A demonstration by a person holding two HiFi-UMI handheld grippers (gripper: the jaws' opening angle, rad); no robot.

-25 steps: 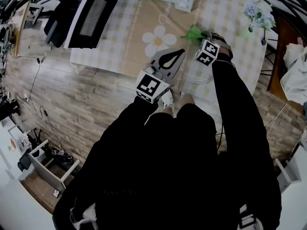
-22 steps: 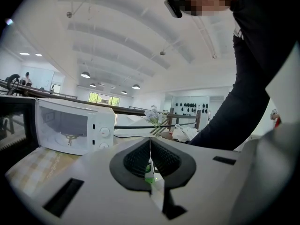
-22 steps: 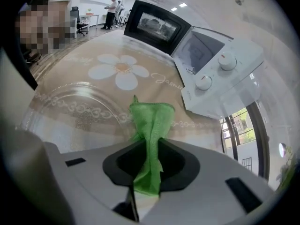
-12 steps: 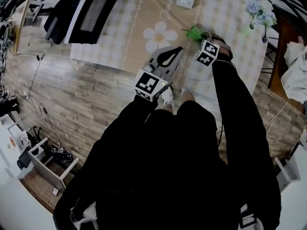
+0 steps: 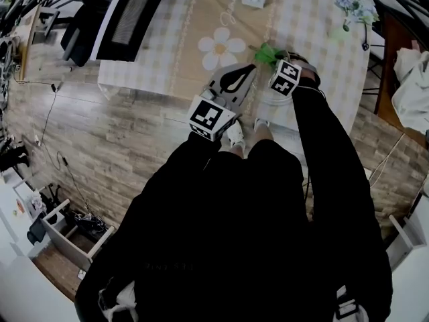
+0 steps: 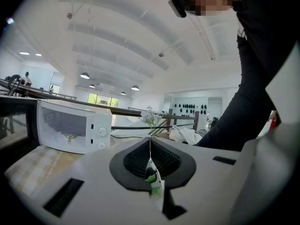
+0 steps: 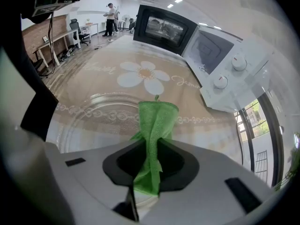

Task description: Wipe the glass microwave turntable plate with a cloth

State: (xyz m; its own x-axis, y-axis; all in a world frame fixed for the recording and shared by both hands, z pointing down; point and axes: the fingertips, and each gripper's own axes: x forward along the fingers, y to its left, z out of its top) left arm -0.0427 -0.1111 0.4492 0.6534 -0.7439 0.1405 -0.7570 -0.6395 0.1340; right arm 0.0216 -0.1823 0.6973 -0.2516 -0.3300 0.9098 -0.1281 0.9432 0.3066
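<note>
The clear glass turntable plate lies over the beige flower tablecloth near the table's front edge; in the head view it shows faintly between the two grippers. My right gripper is shut on a green cloth, which hangs out over the plate's near part. The head view shows that cloth beyond the right gripper. My left gripper points at the plate's left side. Its jaws are closed on a thin clear edge, apparently the plate's rim.
A white microwave stands at the back of the table with its dark door swung open to the left. A vase of pale flowers is at the far right corner. Wooden floor lies left of the table.
Both grippers sit slightly farther over the table than a second ago, and the green cloth has shifted a little to the left with the right gripper.
</note>
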